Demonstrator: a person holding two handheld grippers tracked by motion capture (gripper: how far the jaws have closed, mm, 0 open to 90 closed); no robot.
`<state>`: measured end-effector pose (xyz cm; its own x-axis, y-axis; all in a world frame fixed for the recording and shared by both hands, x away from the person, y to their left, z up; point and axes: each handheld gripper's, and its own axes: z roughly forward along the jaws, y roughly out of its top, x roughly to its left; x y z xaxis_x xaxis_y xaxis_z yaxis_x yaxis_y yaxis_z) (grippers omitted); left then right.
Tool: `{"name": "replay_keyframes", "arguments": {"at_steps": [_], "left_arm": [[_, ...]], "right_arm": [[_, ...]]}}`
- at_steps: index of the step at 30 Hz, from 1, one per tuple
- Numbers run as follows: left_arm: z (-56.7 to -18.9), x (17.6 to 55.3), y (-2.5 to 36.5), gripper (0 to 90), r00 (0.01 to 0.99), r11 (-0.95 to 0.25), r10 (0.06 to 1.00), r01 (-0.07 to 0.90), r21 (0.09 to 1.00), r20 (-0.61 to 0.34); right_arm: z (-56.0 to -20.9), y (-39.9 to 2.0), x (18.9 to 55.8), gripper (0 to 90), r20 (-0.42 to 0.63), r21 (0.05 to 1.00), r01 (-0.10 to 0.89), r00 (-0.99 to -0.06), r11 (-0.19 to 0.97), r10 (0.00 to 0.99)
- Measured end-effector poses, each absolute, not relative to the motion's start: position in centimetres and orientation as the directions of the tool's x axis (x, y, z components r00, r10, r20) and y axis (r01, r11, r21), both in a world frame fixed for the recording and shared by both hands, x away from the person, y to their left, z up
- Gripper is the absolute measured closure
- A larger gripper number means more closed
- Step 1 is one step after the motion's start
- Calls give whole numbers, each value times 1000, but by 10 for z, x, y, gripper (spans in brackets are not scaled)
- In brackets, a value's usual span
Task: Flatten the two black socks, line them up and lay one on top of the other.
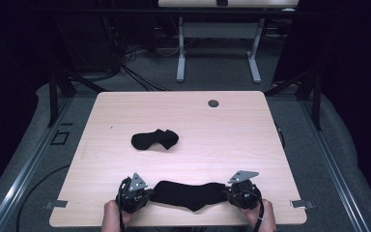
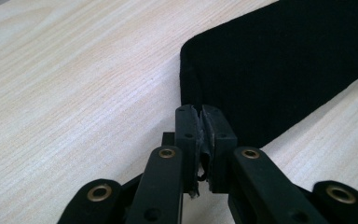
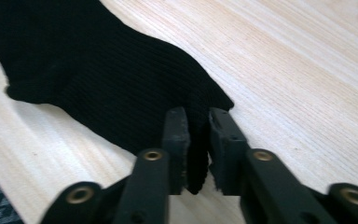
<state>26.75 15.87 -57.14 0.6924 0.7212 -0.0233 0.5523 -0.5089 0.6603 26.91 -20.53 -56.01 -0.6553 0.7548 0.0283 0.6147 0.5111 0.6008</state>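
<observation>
A black sock (image 1: pixel 188 194) lies stretched flat near the table's front edge, held at both ends. My left gripper (image 1: pixel 148 193) is shut on its left end; in the left gripper view the jaws (image 2: pixel 200 135) pinch a fold of the sock's (image 2: pixel 284 65) edge. My right gripper (image 1: pixel 226 191) is shut on the other end; in the right gripper view the sock's (image 3: pixel 98 70) fabric sits between the jaws of this gripper (image 3: pixel 198 140). A second black sock (image 1: pixel 154 139) lies folded at the middle of the table, apart from both grippers.
The light wooden table (image 1: pixel 125 111) has a round cable hole (image 1: pixel 213 103) near its far edge. Beyond it stands a white-legged desk (image 1: pixel 217 29), with cables on the floor. A person's hands (image 1: pixel 111 212) come in at the table's front edge.
</observation>
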Motion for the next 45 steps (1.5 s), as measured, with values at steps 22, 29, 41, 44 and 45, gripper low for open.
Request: {"name": "replay_keyframes", "arguments": {"at_steps": [22,29,41,44,45], "left_arm": [[-542,307,180,237,648,-453,762,541,709,-9],[-527,345,169,197,653,-480,757,520,707,34],[-519,408,143,141,680,-508,733,557,657,-9],[-516,422,138,96,683,-518,730,568,639,-15],[-516,422,138,94,683,-518,730,568,639,-15]], "right_arm": [[-581,-280,285,10,16,652,676,-466,344,885],[-587,-297,288,1,10,682,669,-413,296,911],[-590,-302,291,0,5,708,646,-407,285,913],[-590,-302,292,3,8,709,646,-407,281,913],[-590,-302,292,7,8,710,646,-405,280,914]]}}
